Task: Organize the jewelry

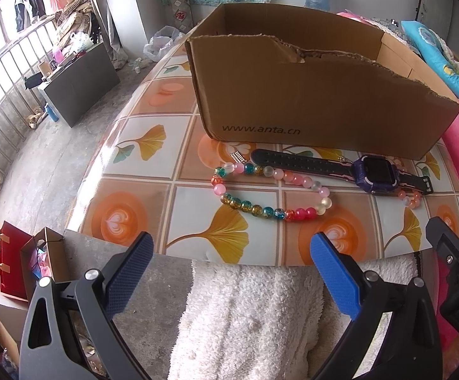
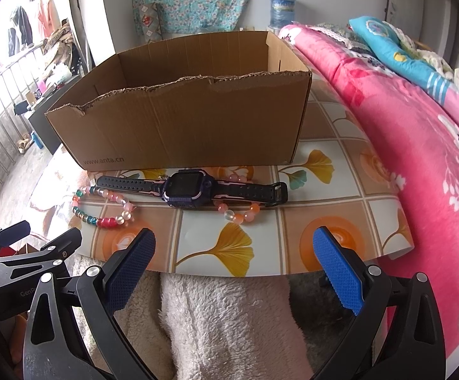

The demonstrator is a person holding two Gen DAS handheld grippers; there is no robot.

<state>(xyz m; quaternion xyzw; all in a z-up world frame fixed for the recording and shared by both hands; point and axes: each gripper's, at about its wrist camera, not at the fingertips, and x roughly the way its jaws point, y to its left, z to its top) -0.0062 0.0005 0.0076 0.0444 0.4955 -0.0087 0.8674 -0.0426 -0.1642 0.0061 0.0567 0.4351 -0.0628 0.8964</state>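
The brown corrugated cardboard box (image 1: 308, 95) looks matt, its top edge torn rough. Glossy tile-patterned plastic sheeting covers the table (image 1: 153, 196). The multicoloured glass-like bead bracelet (image 1: 251, 209) shines beside a purple plastic watch with a matt black rubbery strap (image 1: 372, 174). Blue fingers (image 2: 337, 272) carry rough, knurled pads. White fleece cloth (image 2: 229, 316) looks fluffy.

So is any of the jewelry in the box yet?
Not that I can see. The brown cardboard box shows bare walls; its floor is hidden. The purple smartwatch, long multicoloured bead bracelet and small pink-orange bead bracelet lie on the tiled tablecloth. The left gripper and right gripper are open, holding nothing. All three remain.
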